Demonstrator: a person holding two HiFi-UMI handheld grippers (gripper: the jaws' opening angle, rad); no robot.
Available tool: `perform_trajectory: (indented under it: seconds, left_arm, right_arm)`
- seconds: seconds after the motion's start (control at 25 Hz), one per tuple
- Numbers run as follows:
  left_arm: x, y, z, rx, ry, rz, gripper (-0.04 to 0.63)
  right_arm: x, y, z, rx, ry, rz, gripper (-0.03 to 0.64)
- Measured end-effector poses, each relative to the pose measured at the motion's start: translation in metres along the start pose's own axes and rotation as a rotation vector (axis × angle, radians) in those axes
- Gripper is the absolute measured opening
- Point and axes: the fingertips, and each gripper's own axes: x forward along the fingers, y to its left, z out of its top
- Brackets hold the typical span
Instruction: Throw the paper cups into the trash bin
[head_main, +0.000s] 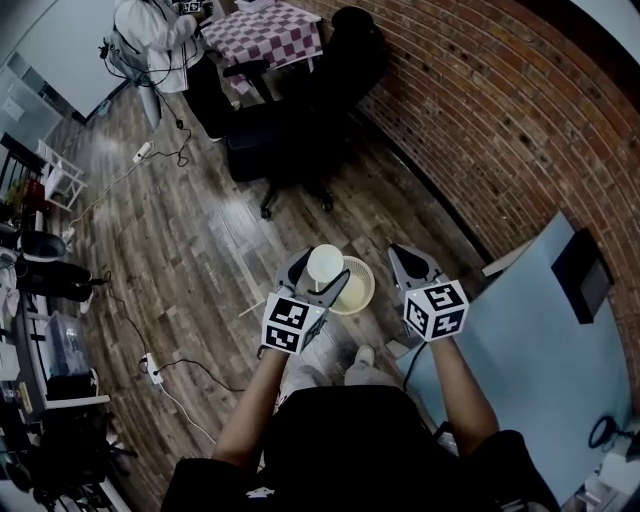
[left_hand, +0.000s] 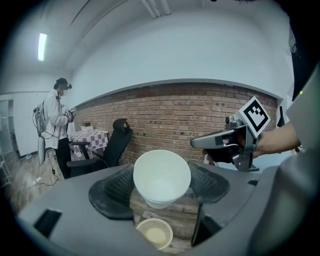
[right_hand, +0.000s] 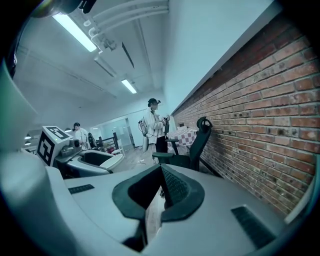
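— The round white cup (left_hand: 160, 184): paper?
— Yes, smooth and matt. The black pads (left_hand: 114, 189) on the left gripper (left_hand: 161, 170) are finely ribbed, rubbery; its grey shell (left_hand: 60, 220) is matt plastic.
— And the round cream basket bin (head_main: 367, 296)?
— Openwork lattice, plastic by the look.
— The floor (head_main: 180, 250)?
— Brown wooden planks, a faint sheen. The red brick wall (head_main: 480, 120) is rough, the red-and-white checked tablecloth (head_main: 265, 35) soft cloth.

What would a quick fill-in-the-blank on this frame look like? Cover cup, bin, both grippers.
The left gripper is shut on a ___ paper cup.
The right gripper, jaws together, holds ___.
The trash bin stands on the wooden ___.
Missing words: white; nothing; floor.
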Motion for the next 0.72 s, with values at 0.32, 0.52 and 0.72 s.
perform_trajectory:
  seconds: [0.32,0.52,0.72]
  left_arm:
    - [0.021,0.005,-0.016,-0.012,0.034,-0.021,0.350]
    - [0.030,0.013,-0.019,-0.013,0.034,-0.059,0.350]
    - [0.037,0.031,-0.023,-0.004,0.034,-0.125,0.350]
  right_arm:
    - [0.012,-0.018,-0.011,0.022,0.026,-0.033,0.005]
    - [0.020,-0.025,-0.017,0.040,0.036,-0.079,0.005]
    - [0.032,-0.020,-0.021,0.059,0.033,-0.145,0.005]
